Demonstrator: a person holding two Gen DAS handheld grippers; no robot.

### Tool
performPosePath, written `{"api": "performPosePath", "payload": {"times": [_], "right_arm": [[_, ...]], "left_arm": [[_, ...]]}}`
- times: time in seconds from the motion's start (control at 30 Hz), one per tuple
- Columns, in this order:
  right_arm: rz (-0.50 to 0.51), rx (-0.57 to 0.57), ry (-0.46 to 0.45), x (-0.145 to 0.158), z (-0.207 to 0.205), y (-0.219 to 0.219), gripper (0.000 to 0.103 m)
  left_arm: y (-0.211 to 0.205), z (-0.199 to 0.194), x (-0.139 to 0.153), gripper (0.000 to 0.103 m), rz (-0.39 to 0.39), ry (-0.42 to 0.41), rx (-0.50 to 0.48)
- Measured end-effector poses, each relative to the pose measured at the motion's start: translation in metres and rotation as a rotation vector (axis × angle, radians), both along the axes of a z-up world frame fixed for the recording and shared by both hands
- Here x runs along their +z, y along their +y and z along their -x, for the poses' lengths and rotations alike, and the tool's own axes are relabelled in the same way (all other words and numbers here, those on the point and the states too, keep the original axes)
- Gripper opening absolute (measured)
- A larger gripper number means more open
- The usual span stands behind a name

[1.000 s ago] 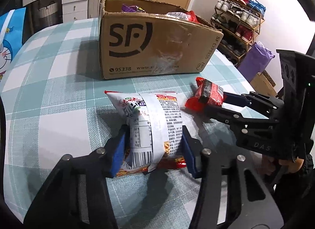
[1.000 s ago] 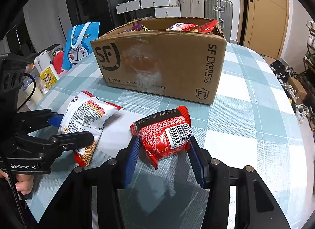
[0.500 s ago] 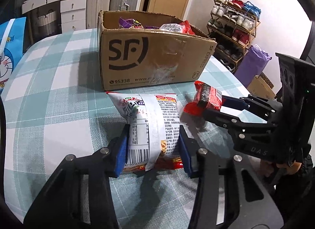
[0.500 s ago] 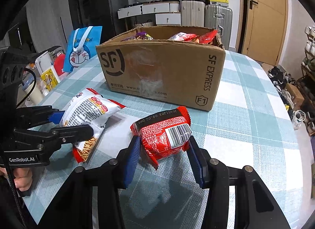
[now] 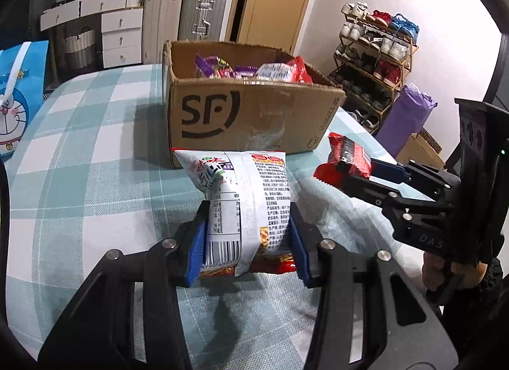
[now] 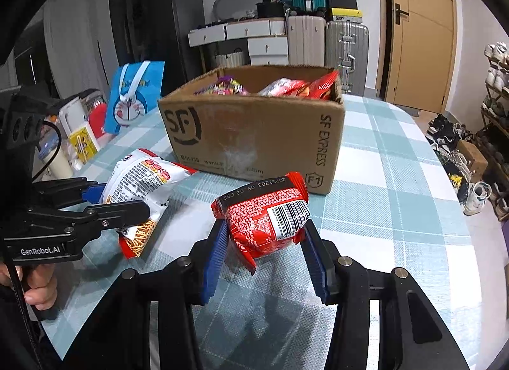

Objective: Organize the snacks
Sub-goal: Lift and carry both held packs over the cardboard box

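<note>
- Far left on the checked tablecloth point(image 6: 397, 160), a blue cartoon gift bag point(image 6: 135, 97) stands beside a clutter of small items at the table edge, none of it in play.
- Next over, the left gripper point(image 5: 246, 242) is clamped on the white snack bag point(image 5: 245, 198): blue pads press into both its sides near the barcode end, and the noodle-print end hangs below the jaws.
- From the right wrist view that same bag looks lifted clear of the cloth, its top end pointing toward the cardboard box point(image 5: 254, 115).
- Centre stage, the box sits open on the table, purple and red packets already piled inside, with room showing near the front wall.
- To the right, the right gripper point(image 6: 265, 252) is squeezed tight on the red snack packet point(image 6: 267, 214), barcode face up, the packet bulging between the pads and held above the cloth.
- Both packets are in hand, just short of the box's front wall, so this reads as the carry step of the loading.
- Next move, as I judge it: each packet has to clear the front rim, travel over the opening, then the jaws part.
- The two grippers are close together, so going in one at a time looks wise.
</note>
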State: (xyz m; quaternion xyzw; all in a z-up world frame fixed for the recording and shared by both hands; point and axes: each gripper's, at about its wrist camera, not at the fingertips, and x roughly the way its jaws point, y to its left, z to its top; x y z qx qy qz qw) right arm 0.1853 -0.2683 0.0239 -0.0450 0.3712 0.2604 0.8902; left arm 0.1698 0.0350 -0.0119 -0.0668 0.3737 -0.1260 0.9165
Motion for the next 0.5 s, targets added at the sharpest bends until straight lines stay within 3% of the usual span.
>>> {"api": "performPosePath", "payload": {"times": [0.5], "right_arm": [[-0.095,-0.013,-0.073,0.038,0.003,-0.012,0.047]], "left_arm": [[0.007,-0.012,0.041,0.043,-0.014,-0.086,0.046]]}}
